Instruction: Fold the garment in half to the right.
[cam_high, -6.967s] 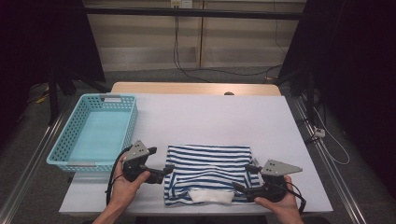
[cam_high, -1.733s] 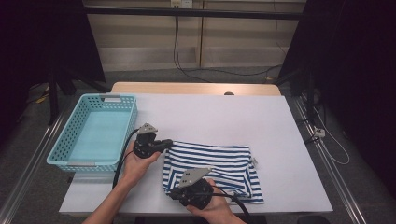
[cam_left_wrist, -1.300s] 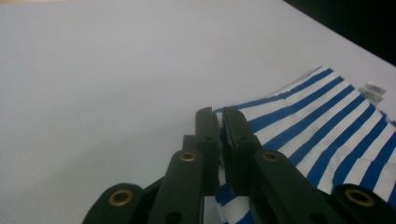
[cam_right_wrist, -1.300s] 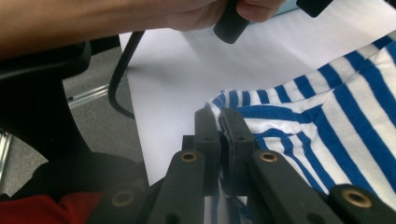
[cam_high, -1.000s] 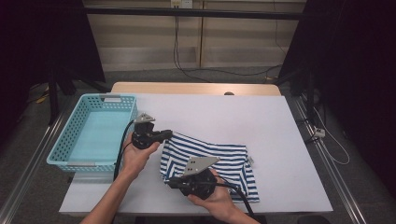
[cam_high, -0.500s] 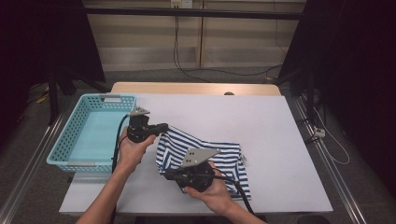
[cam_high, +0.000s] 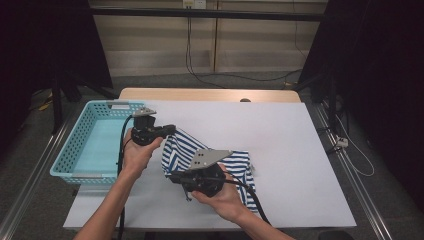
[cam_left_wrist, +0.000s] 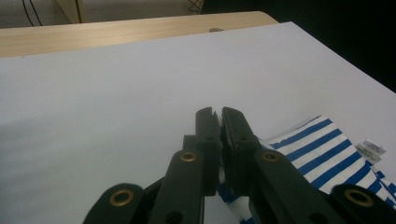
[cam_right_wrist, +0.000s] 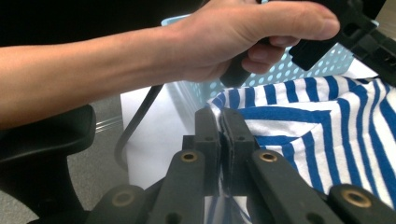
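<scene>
Both claws have lifted the striped shirt (cam_high: 220, 157) leftward toward the basket (cam_high: 95, 145). Left claw (cam_high: 172, 131) clamps its far-left corner, right claw (cam_high: 172, 177) its near-left edge. White tag (cam_left_wrist: 372, 149) unreadable. Shirt hangs over the desk (cam_high: 285, 135).

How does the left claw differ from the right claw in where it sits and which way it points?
The left claw is beside the blue basket, at the striped shirt's far edge; the right claw is at its near edge. The left claw points right in the high view; the right claw points left. Both are shut on the striped shirt.
</scene>
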